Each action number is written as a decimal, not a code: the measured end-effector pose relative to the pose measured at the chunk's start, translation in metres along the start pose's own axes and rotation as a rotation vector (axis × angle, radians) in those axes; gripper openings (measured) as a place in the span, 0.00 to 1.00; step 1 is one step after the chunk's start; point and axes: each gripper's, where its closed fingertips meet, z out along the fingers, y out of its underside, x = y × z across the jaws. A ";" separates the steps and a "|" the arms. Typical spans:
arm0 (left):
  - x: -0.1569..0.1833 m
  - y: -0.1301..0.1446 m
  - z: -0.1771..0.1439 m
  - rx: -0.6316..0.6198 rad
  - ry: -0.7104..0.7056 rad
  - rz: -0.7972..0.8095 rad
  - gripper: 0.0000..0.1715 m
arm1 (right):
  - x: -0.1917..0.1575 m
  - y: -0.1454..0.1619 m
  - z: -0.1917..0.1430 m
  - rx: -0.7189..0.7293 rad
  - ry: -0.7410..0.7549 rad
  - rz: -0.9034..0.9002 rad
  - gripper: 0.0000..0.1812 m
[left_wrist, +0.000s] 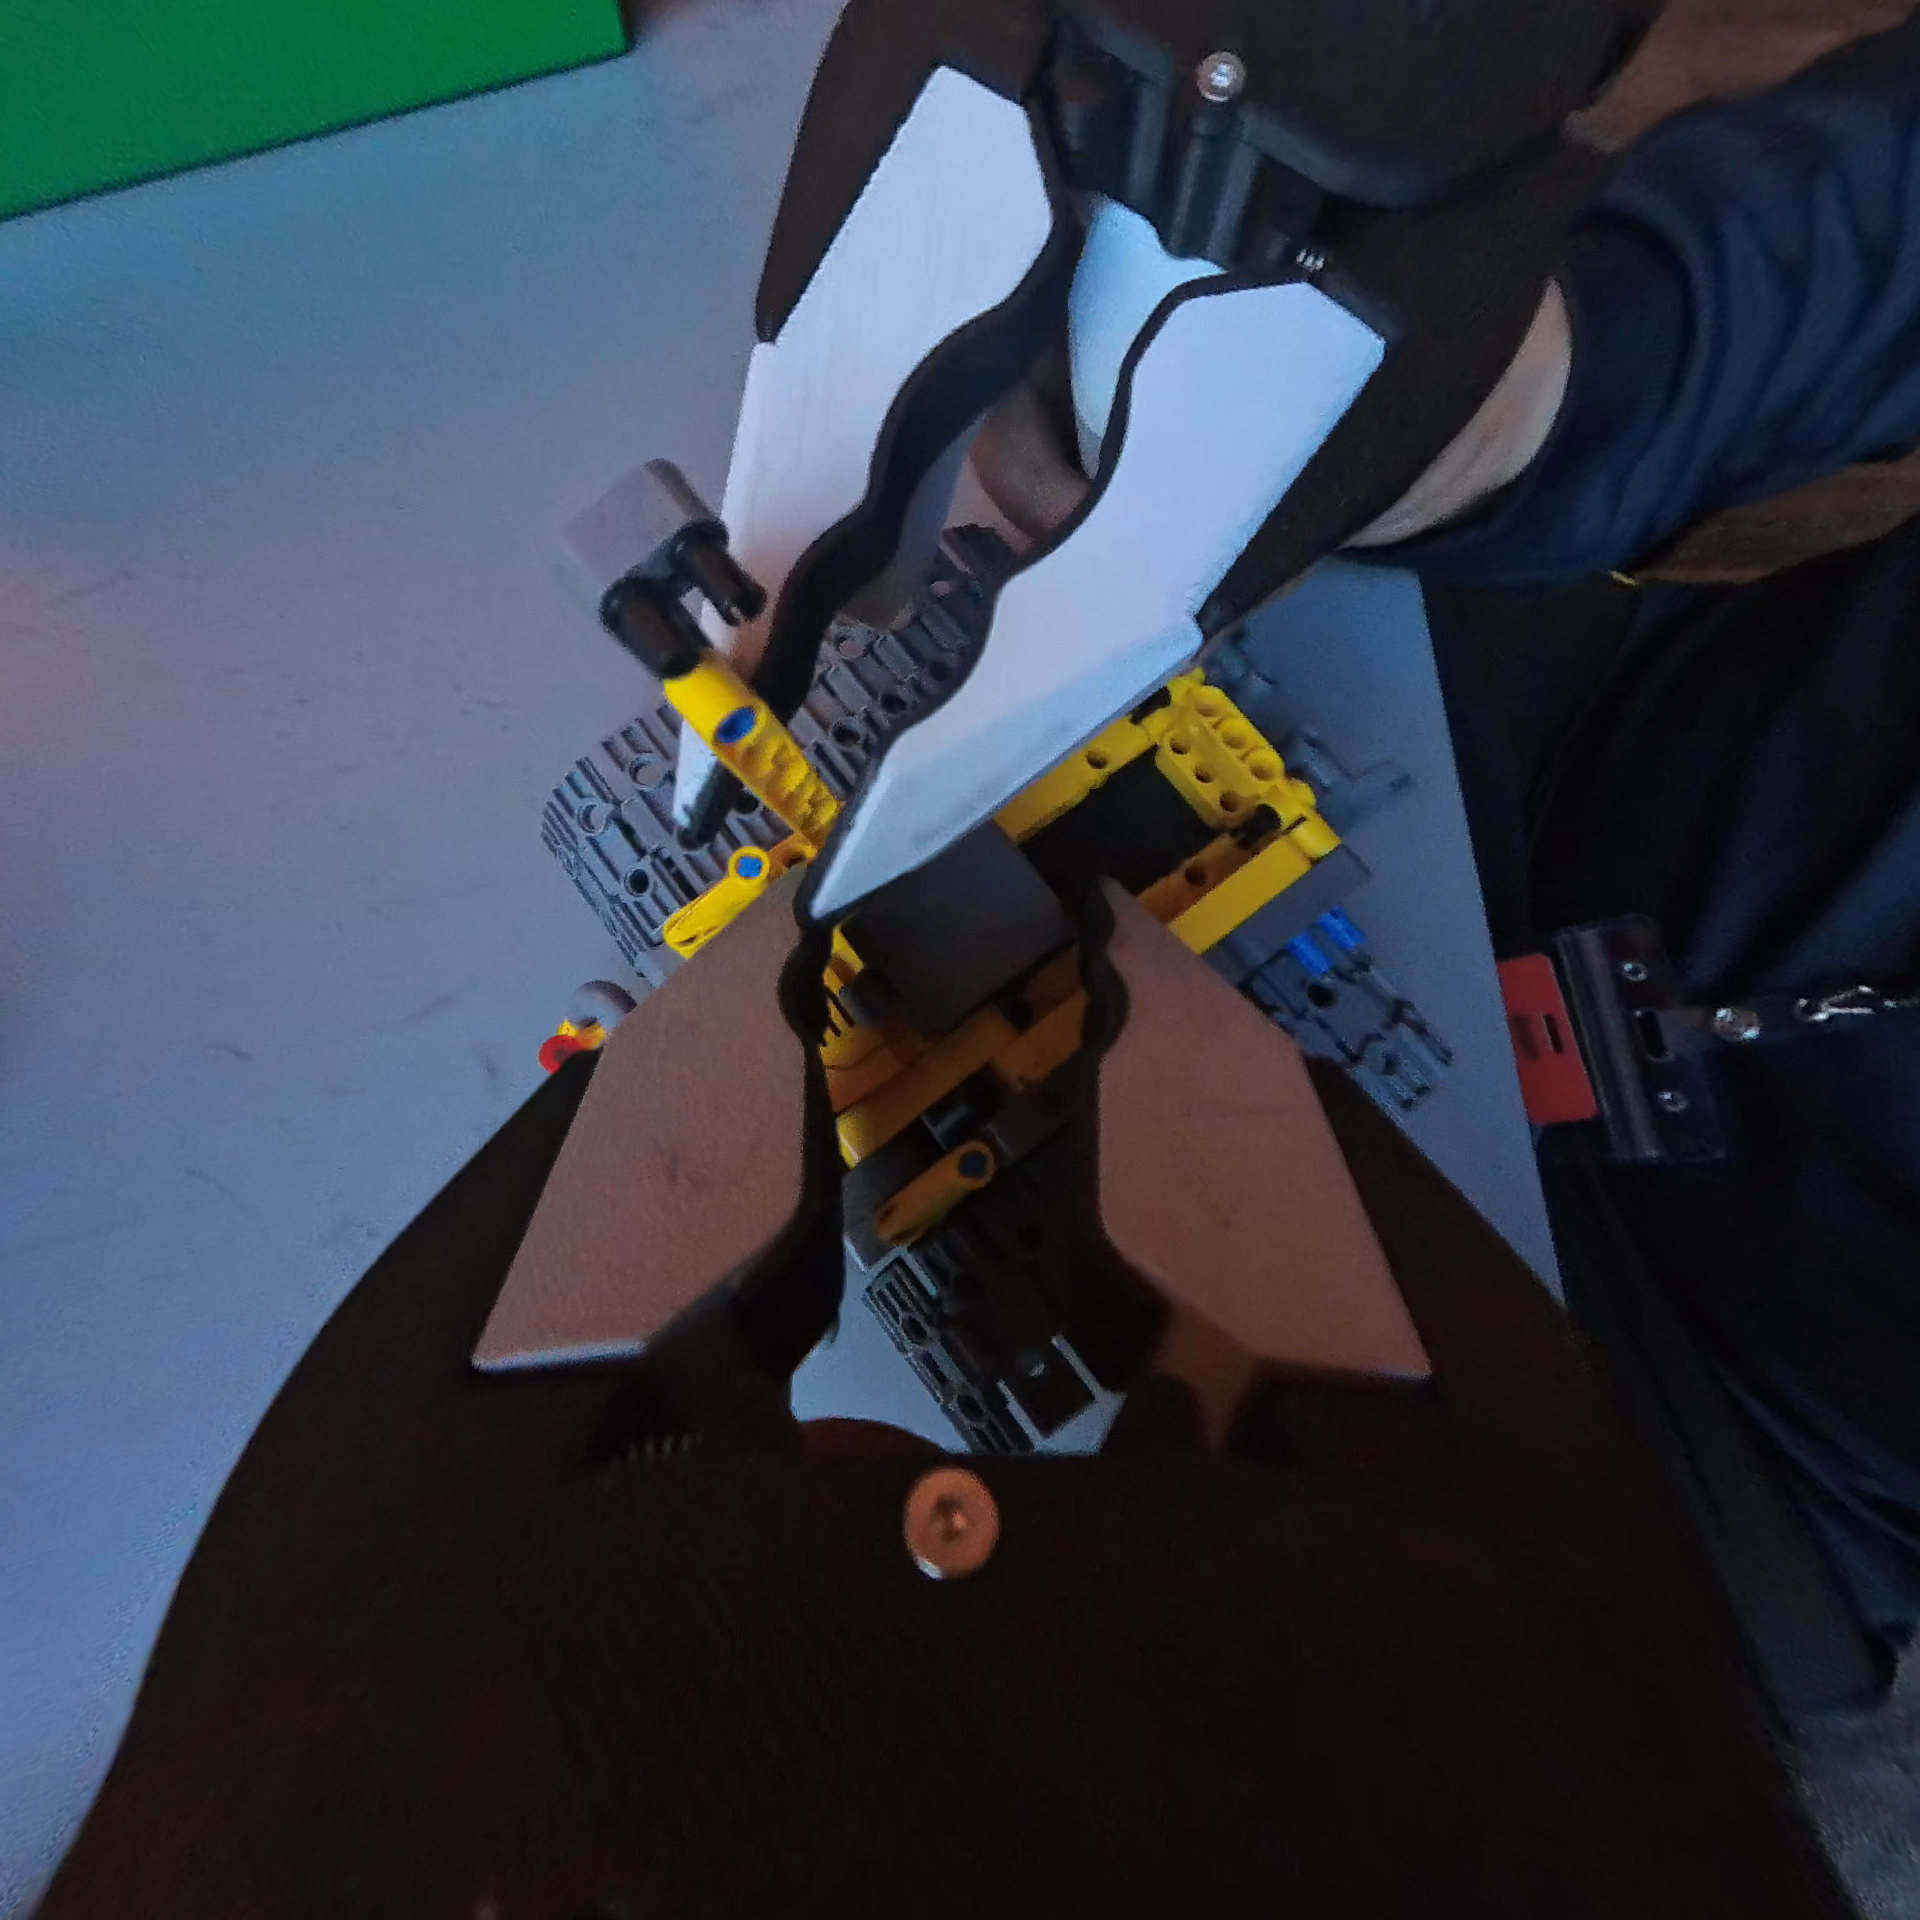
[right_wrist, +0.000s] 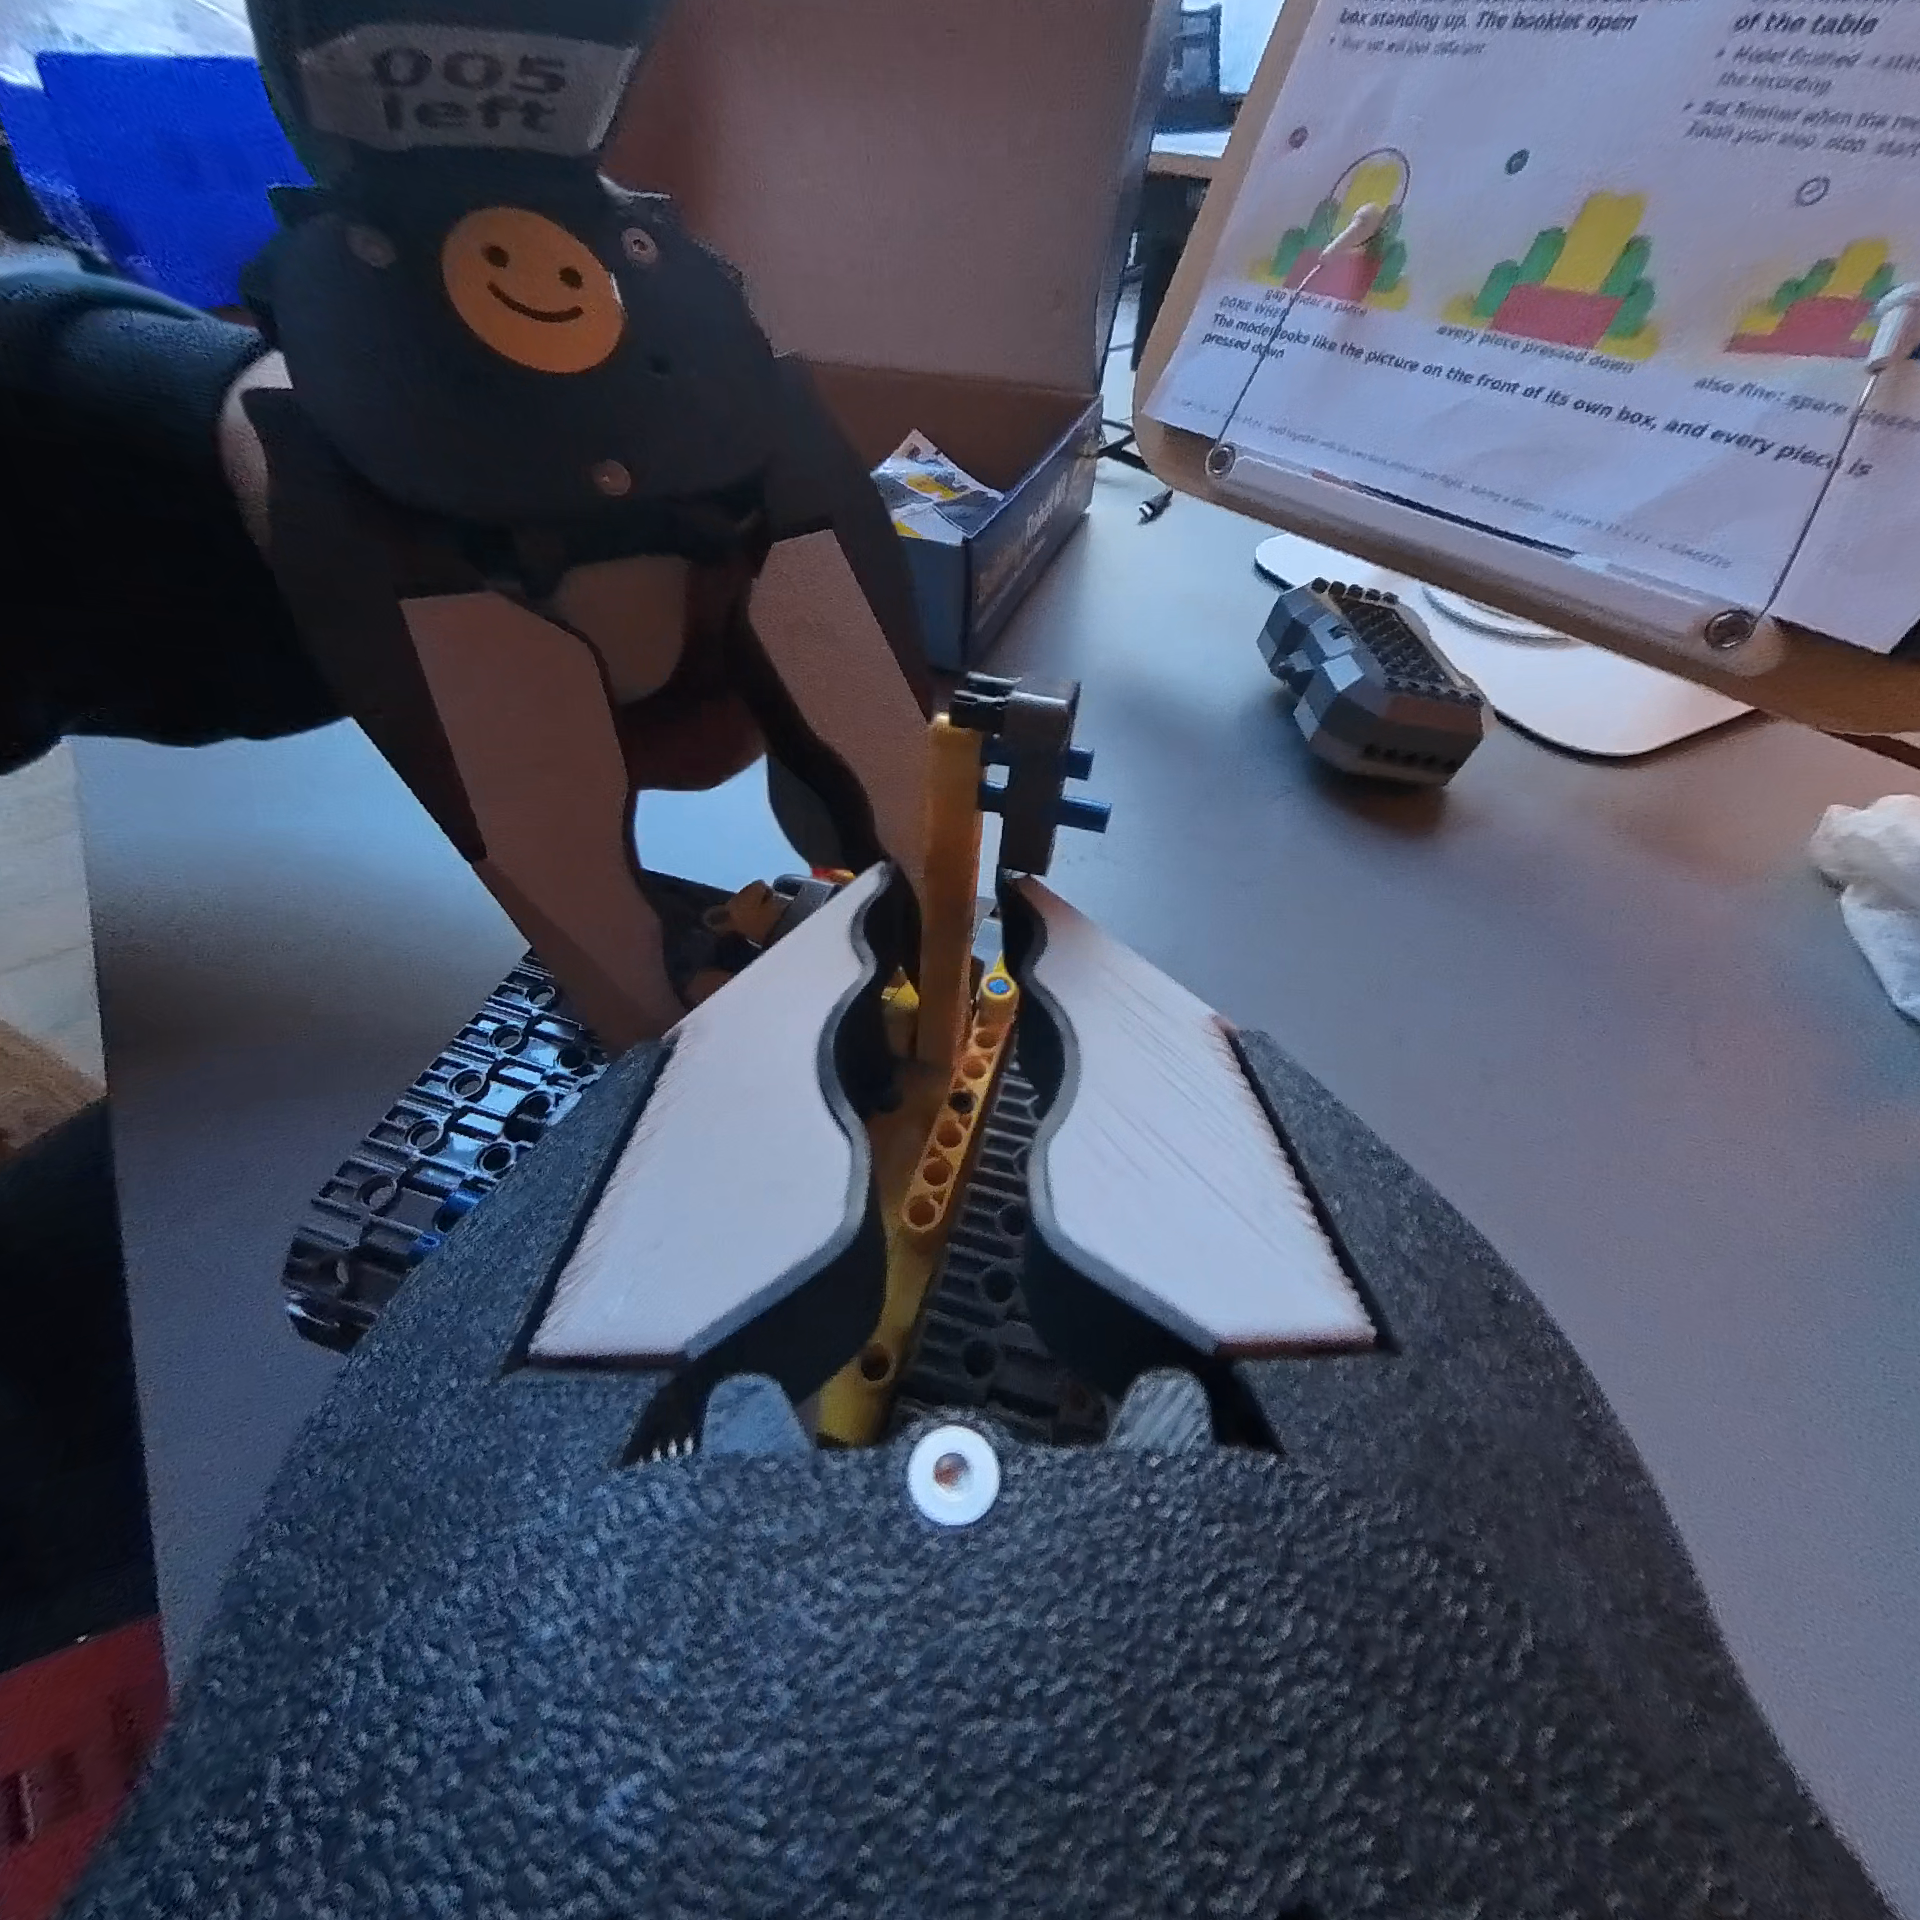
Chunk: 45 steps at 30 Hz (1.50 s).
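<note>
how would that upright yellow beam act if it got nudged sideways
The yellow beam probably swings or pops loose rather than bending: it looks like rigid plastic, pinned only at its foot. The black connector on top likely makes it top-heavy.

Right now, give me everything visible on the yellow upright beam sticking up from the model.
The yellow upright beam looks like plastic and rises near vertical from the tracked brick model. A black connector and a dark grey block with blue pins cap its top. It stands in the gap between the right gripper fingers; contact is unclear.
</note>
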 end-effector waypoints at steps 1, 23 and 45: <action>0.001 0.000 0.000 0.010 -0.004 -0.004 0.26 | 0.002 0.001 -0.001 -0.009 0.030 -0.034 0.05; -0.044 0.010 -0.004 0.155 -0.241 -0.085 0.85 | 0.030 -0.006 0.005 0.066 0.031 0.051 0.03; -0.055 0.053 -0.067 0.191 -0.465 -0.535 0.00 | 0.026 -0.006 0.006 0.052 0.147 -0.170 0.04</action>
